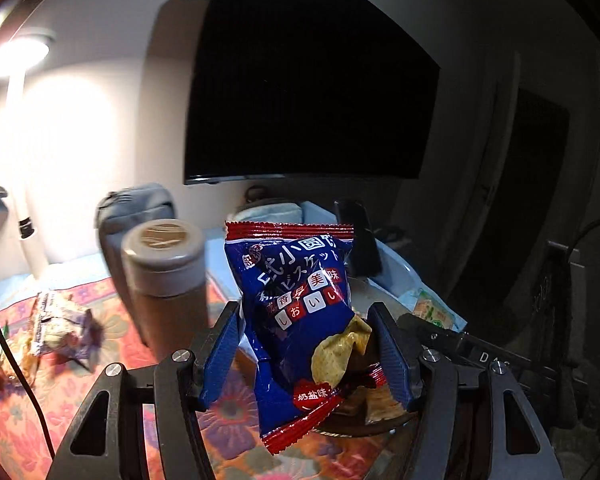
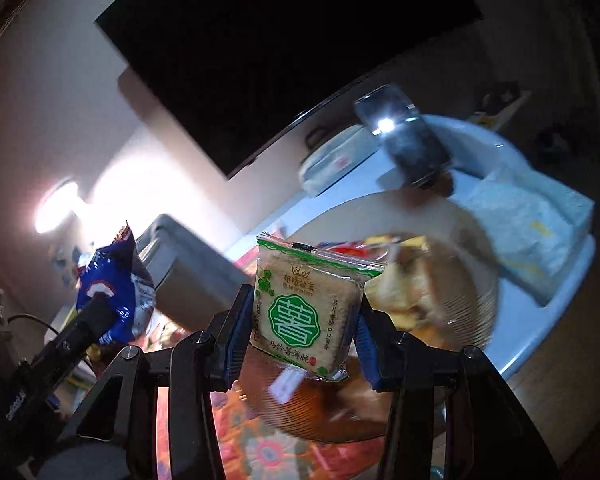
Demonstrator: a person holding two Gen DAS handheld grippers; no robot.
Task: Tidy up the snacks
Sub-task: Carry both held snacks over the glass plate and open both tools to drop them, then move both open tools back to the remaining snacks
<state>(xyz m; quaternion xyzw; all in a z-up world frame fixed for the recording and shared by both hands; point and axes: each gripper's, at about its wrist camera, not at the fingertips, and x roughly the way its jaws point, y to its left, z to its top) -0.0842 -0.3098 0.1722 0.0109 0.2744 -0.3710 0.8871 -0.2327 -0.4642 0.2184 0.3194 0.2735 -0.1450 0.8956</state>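
The left gripper (image 1: pixel 306 344) is clamping a blue biscuit packet (image 1: pixel 296 312) between its blue pads, the packet standing up above the flowered tablecloth (image 1: pixel 64 392) with its red crimped top edge uppermost. Just left of it a grey lidded canister (image 1: pixel 166 280) is standing on the cloth, and farther left a crumpled wrapper (image 1: pixel 64 328) is lying near the table's edge. The right gripper (image 2: pixel 302 320) is pinching a square green-and-tan cracker packet (image 2: pixel 306 308), holding it upright over a ribbed glass bowl (image 2: pixel 452 288) that is already carrying several blurred snacks. A pale tissue pack (image 2: pixel 532 224) is sitting to the right of the bowl. A dark television screen (image 1: pixel 312 80) is hanging on the far wall, and a lamp (image 1: pixel 18 54) is glowing at far left.
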